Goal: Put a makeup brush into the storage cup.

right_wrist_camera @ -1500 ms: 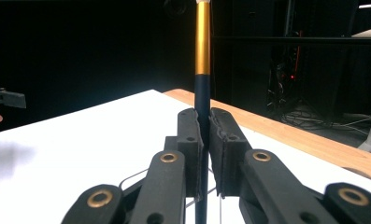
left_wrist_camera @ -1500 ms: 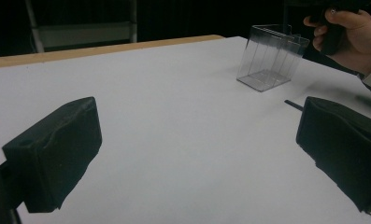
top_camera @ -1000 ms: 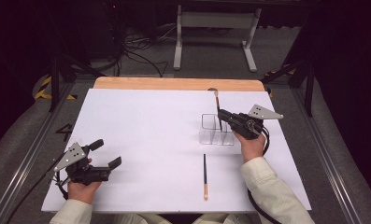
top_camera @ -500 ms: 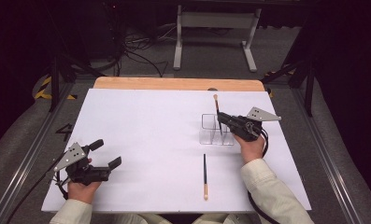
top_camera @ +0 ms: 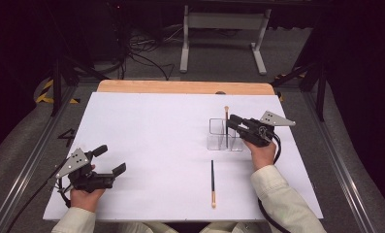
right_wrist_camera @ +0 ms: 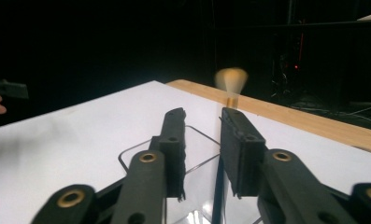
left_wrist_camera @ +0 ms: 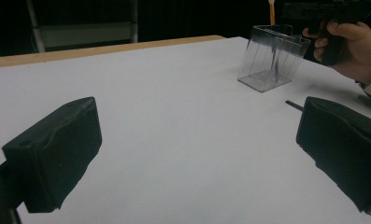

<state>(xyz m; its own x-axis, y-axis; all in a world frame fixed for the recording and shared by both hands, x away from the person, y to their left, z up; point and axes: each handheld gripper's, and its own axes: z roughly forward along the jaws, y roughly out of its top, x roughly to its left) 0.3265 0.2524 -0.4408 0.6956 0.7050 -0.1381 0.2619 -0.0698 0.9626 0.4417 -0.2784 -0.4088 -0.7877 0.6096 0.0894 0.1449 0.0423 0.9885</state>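
- Holder (top_camera: 218, 135) stands right of table (top_camera: 146, 136) centre; one brush (top_camera: 226, 127) upright inside.
- Second brush (top_camera: 212, 183) lies toward the person, long axis near-to-far, nearest right gripper (top_camera: 232, 122).
- Right jaws have just been opening, narrow gap, brush released.
- Left gripper (top_camera: 109, 160) wide, empty.

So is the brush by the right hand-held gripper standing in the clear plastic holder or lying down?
Standing upright: the black-handled brush rises from the clear plastic holder, tan bristles on top.

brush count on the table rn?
2. One brush stands upright in the clear holder, by the right gripper, whose jaws have just been opening. The other brush lies flat nearer the person.
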